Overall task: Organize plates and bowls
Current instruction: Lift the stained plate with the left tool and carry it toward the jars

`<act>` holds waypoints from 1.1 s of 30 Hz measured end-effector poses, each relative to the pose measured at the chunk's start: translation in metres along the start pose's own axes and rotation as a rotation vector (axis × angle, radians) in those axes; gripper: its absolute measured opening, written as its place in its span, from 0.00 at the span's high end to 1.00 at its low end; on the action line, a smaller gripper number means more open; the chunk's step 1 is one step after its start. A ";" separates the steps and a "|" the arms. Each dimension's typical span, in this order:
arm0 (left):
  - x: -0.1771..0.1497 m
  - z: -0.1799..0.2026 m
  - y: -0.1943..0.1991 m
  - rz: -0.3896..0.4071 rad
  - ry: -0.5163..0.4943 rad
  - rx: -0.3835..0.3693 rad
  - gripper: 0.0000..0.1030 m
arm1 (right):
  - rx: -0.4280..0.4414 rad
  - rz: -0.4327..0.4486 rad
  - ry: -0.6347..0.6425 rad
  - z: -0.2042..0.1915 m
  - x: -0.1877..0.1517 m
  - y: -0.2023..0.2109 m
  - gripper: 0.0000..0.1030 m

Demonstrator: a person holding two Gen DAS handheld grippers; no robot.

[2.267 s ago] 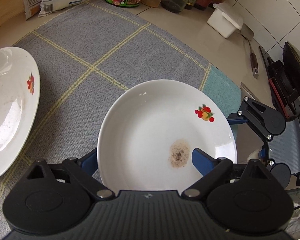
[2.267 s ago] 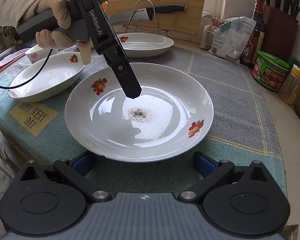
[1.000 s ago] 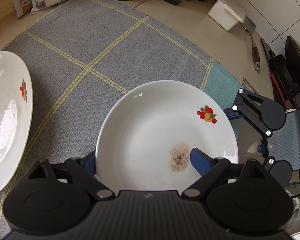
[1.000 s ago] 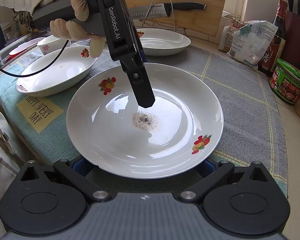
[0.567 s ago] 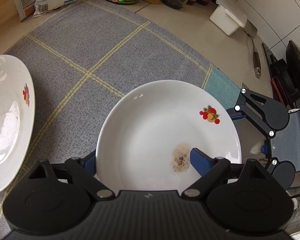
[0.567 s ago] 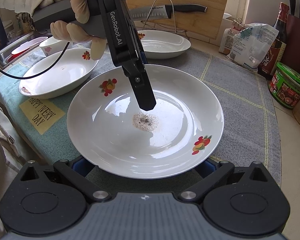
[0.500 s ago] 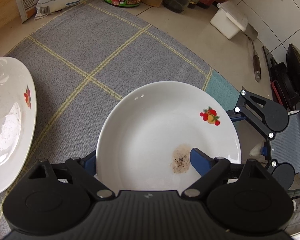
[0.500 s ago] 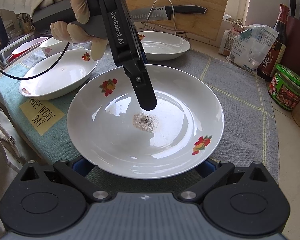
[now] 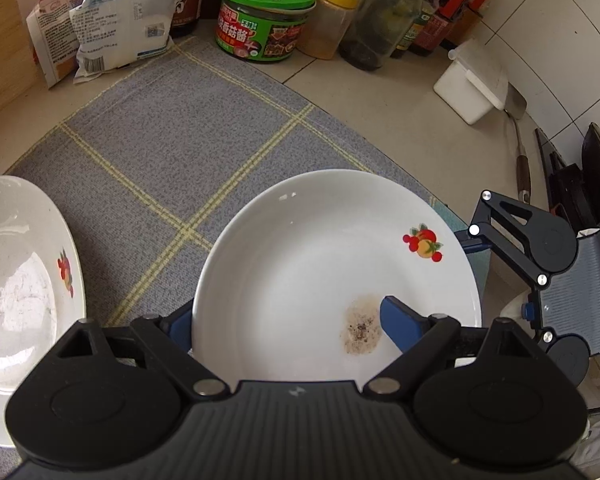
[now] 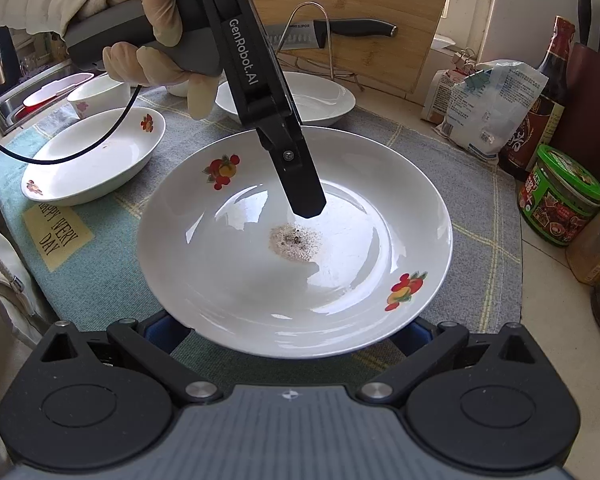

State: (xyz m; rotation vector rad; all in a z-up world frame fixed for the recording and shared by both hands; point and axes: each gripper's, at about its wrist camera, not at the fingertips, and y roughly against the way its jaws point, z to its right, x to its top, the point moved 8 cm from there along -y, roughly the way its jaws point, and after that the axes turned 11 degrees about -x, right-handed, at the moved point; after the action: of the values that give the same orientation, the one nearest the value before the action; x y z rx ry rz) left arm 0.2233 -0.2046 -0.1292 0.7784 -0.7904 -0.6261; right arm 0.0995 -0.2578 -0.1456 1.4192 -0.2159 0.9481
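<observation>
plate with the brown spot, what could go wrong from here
1. The plate seems to lie over the right gripper's two spread fingers, with no clamp to be seen, so it might slide off if tilted.
2. The left gripper has one finger over the plate, close to the residue, and may smear it.
3. An oval dish sits nearby; a sideways swing could knock it.

black grippers | blue fingers | glove | black cable
</observation>
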 end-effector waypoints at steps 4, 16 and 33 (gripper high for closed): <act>0.018 -0.004 -0.002 0.019 -0.004 0.011 0.12 | 0.005 0.002 0.013 0.014 0.002 -0.005 0.00; 0.062 -0.020 -0.019 0.040 0.011 0.026 0.12 | 0.021 -0.005 0.030 0.059 0.007 -0.030 0.00; 0.081 -0.037 -0.044 0.036 0.018 0.033 0.12 | 0.030 -0.035 0.024 0.089 0.002 -0.055 0.00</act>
State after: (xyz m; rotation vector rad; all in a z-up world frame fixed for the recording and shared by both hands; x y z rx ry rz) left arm 0.2894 -0.2762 -0.1509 0.7970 -0.7984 -0.5745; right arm 0.1727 -0.3294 -0.1674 1.4340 -0.1590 0.9430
